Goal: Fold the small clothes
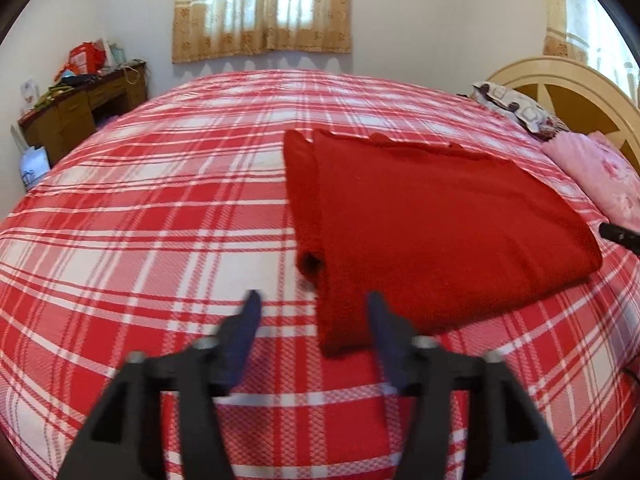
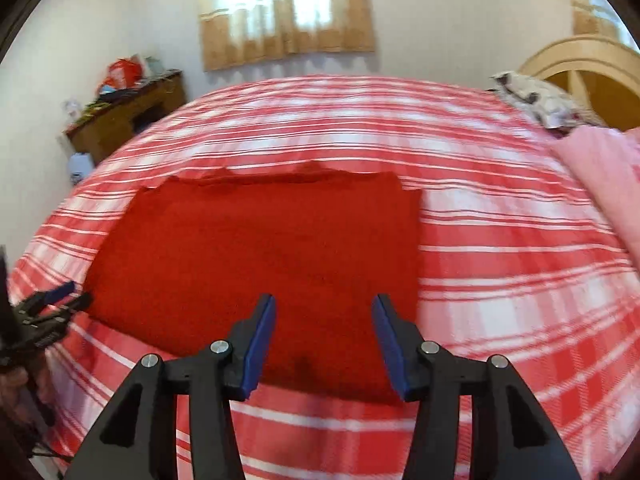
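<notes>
Red garment (image 1: 440,232) lies folded flat on the plaid bed (image 1: 160,220). My left gripper (image 1: 314,304) hangs spread and empty at its near-left corner. Right gripper (image 2: 324,308), also spread and empty, hangs over the near edge, which runs left-right; right is nearer.

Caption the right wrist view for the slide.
Open right hand-held gripper over the folded red garment on the plaid bedspread.
</notes>
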`<action>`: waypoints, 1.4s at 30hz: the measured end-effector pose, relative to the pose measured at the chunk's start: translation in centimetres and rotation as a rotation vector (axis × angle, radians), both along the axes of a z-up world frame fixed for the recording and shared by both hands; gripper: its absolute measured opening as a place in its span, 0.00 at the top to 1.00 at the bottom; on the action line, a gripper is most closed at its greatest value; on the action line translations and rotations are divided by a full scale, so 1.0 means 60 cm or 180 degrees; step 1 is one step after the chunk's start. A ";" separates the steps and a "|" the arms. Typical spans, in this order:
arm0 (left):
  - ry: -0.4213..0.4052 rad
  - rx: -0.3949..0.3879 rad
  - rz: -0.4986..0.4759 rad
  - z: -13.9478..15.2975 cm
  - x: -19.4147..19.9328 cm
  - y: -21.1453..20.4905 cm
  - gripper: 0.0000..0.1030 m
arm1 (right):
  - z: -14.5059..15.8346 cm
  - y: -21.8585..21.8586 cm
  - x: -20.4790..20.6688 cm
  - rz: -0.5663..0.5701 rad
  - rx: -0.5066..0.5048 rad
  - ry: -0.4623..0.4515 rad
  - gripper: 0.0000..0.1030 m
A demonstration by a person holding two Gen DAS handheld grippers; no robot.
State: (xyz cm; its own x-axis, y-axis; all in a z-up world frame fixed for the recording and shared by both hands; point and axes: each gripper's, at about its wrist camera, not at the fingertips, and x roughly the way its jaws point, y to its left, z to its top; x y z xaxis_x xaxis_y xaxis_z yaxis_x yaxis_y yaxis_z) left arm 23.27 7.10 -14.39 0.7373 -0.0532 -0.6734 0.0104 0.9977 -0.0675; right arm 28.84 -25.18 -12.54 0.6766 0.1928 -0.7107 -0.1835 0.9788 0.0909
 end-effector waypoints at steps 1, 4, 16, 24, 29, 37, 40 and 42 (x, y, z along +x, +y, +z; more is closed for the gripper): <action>0.0010 0.0015 0.0005 -0.001 0.002 0.000 0.40 | -0.009 0.002 0.007 -0.0038 -0.0024 0.0031 0.50; 0.0120 0.0084 0.0042 -0.011 0.011 0.000 0.40 | -0.049 -0.007 0.025 -0.0164 -0.0031 0.0235 0.50; 0.0205 0.0131 -0.0007 -0.025 0.009 0.001 0.28 | -0.027 0.037 -0.002 -0.0094 -0.0311 0.0169 0.50; 0.0202 0.0112 -0.0002 -0.027 0.007 0.000 0.26 | -0.047 0.135 0.037 0.0169 -0.0335 0.0228 0.50; 0.0205 0.0067 0.0001 -0.029 0.007 0.003 0.24 | -0.068 0.145 0.020 0.0166 -0.0471 0.0170 0.49; 0.0191 0.0018 -0.0006 -0.030 0.006 0.004 0.24 | -0.078 0.139 -0.003 0.0120 -0.0479 0.0185 0.49; 0.0190 0.0018 -0.0003 -0.029 0.003 0.002 0.24 | -0.080 0.144 -0.011 0.0080 -0.0519 0.0165 0.49; 0.0184 0.0031 -0.0010 -0.029 -0.001 0.001 0.24 | -0.080 0.146 -0.015 0.0061 -0.0548 0.0139 0.49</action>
State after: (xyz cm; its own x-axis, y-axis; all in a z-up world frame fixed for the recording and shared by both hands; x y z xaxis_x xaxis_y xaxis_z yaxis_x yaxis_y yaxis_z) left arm 23.23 7.13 -16.14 0.6970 -0.0486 -0.7154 0.0099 0.9983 -0.0582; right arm 27.95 -16.45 -17.36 0.6417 0.0785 -0.7630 -0.2019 0.9770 -0.0693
